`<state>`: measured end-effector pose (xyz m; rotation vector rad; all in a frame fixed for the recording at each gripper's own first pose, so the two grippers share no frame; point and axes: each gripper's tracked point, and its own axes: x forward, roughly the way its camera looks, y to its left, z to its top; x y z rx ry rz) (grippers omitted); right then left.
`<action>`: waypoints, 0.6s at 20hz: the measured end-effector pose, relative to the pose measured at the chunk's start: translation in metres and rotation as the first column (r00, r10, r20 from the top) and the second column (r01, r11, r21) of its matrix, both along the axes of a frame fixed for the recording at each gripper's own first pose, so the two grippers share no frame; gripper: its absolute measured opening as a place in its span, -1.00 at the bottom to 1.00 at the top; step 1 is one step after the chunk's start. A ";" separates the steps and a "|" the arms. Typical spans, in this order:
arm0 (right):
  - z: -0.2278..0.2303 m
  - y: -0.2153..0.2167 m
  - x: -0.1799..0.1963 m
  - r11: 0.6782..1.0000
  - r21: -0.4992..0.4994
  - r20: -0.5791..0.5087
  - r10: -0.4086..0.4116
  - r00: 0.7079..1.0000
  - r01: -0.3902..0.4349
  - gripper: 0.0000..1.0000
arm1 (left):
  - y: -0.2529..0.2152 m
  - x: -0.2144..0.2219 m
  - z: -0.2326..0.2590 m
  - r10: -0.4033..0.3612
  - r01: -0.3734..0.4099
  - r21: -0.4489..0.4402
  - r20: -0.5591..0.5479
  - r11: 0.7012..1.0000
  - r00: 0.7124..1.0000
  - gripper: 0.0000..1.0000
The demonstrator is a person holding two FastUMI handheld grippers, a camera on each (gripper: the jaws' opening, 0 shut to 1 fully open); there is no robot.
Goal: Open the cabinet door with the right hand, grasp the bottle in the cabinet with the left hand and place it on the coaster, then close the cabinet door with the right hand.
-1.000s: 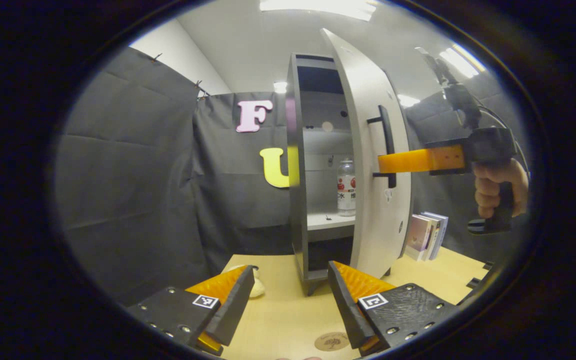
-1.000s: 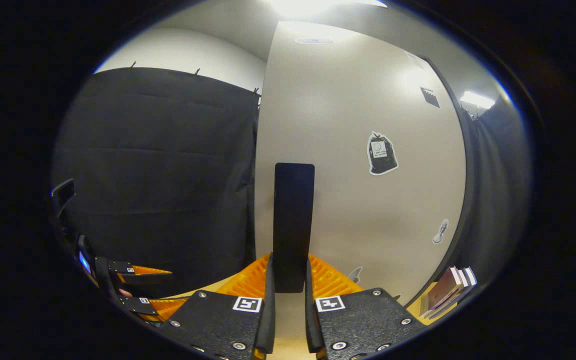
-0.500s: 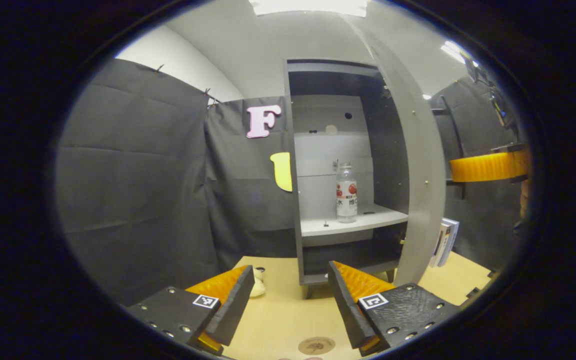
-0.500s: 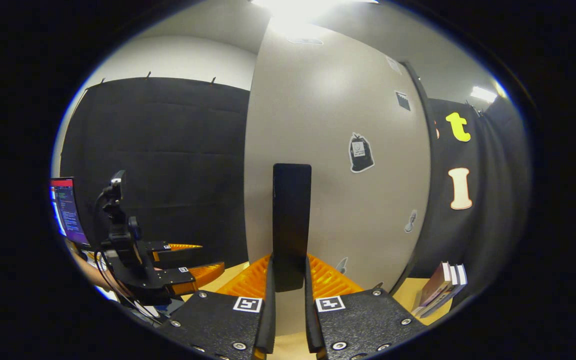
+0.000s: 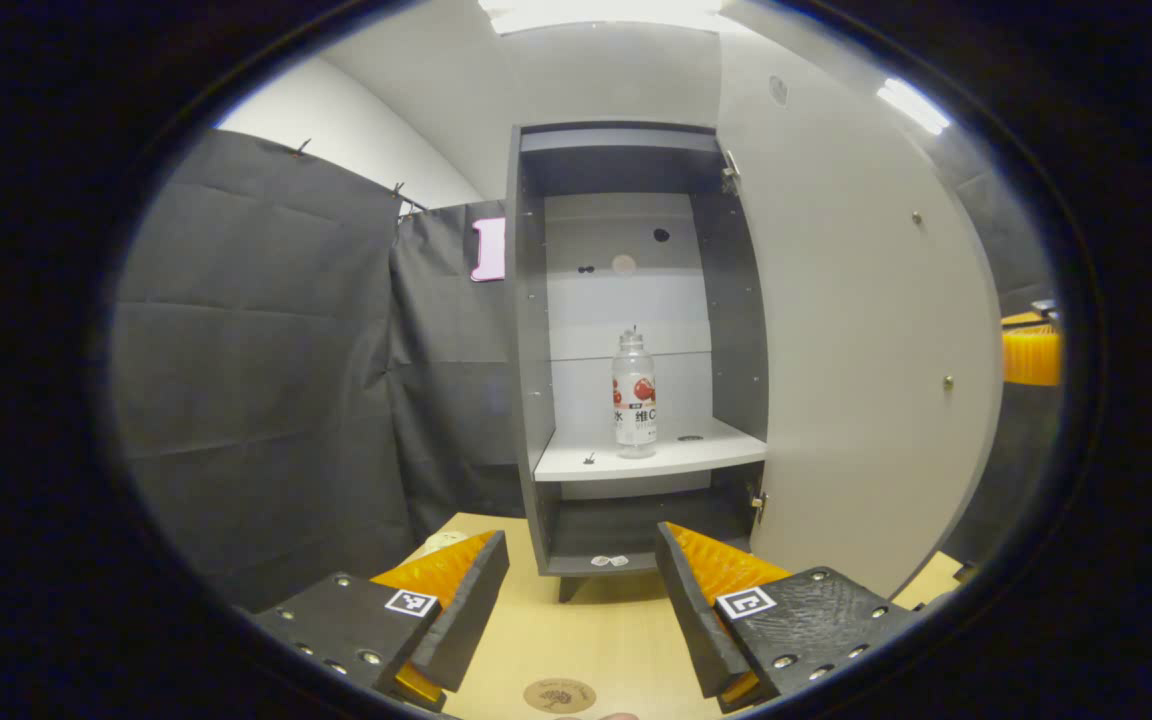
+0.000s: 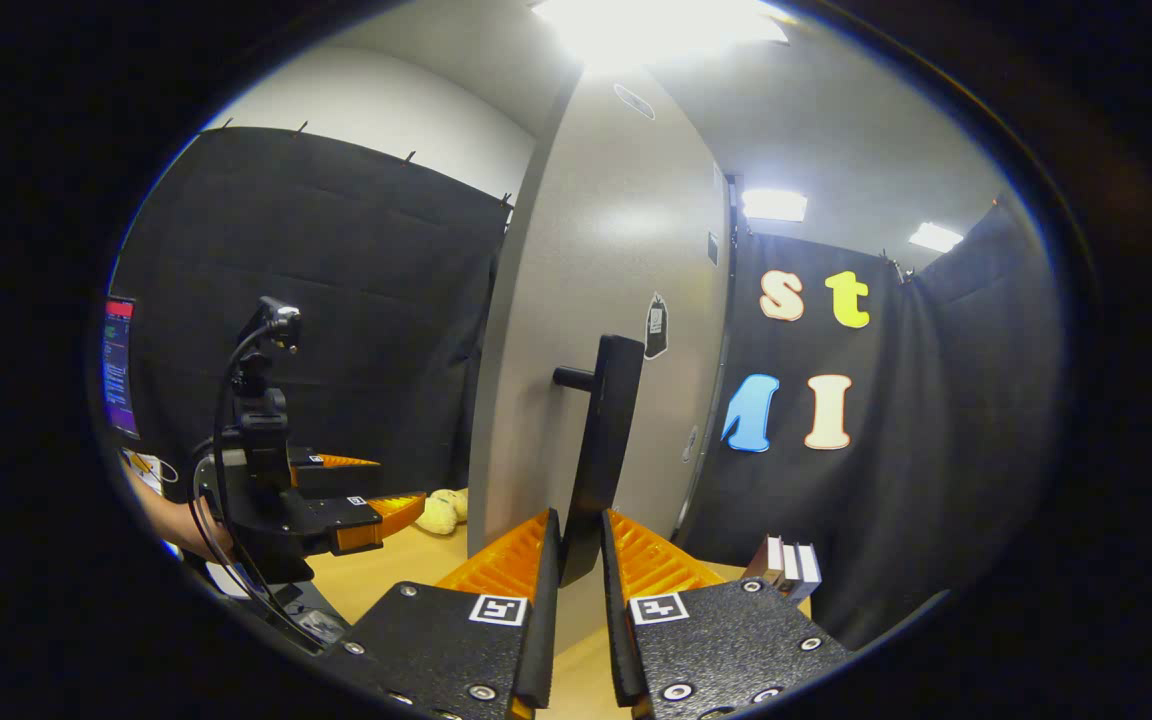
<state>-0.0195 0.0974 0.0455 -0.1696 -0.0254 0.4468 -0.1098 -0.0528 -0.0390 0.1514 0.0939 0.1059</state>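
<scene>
Left gripper view: cabinet (image 5: 536,330) wide open, bottle (image 5: 633,394) upright on its white shelf (image 5: 656,460), frame centre.
Left gripper (image 5: 581,600) spread, empty, low, well short of it; right gripper (image 6: 576,590) clamps the door handle (image 6: 604,450).

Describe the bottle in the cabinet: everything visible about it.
The bottle is clear, plastic by the look, with a pale cap and a white label bearing red fruit pictures. It stands upright on the light middle shelf of the dark grey cabinet, toward the back, framed by the open door. Nothing grips it; only the shelf touches it. The left tongs sit open, well short of it.
</scene>
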 end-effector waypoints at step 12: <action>-0.015 -0.061 -0.104 0.968 0.094 -0.044 -0.228 0.973 0.231 -0.51 | -0.060 0.149 0.060 -0.121 0.119 0.024 0.133 0.993 0.984 0.75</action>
